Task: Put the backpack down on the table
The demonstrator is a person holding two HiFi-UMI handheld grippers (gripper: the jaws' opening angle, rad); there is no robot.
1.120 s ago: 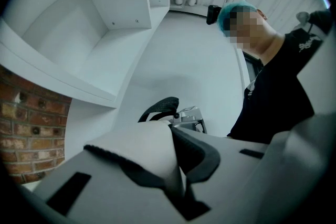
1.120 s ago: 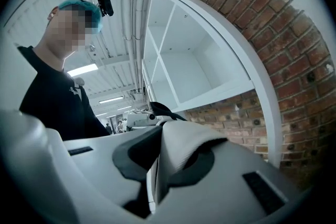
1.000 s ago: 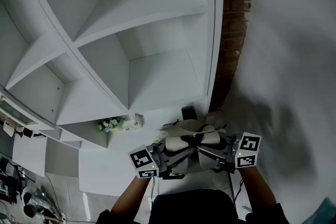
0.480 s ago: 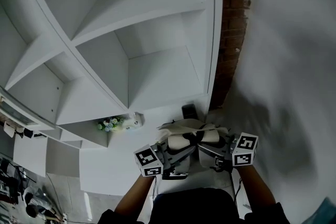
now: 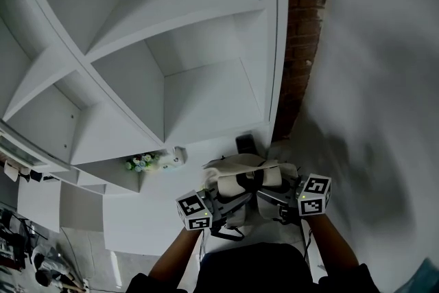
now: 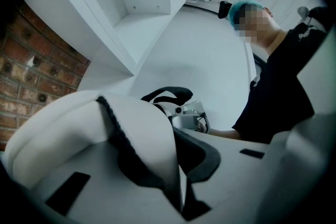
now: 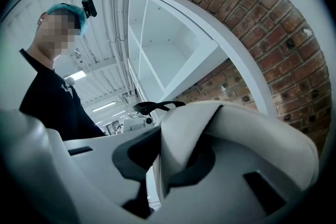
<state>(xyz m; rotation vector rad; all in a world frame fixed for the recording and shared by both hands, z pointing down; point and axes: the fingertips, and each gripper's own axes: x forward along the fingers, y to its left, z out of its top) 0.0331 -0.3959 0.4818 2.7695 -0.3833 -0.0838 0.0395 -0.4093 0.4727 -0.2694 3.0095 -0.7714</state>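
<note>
Holding the cream fabric backpack (image 5: 248, 178) w/ black trim by two top folds. L gripper (image 6: 176, 165) fingers clamp one fold; R gripper (image 7: 157, 165) fingers, just eased a touch, pinch the other. That way it hangs level, low over the white counter (image 5: 137, 216). Can't tell if it's touching.

White shelving unit (image 5: 171, 44) — upper left and centre of the head view; open compartments, bare. White table (image 5: 147, 219) — lower centre; bears a small flower bunch (image 5: 139, 162), a pale object (image 5: 177, 157) just beside it, and a dark object (image 5: 245, 144) further right.
</note>
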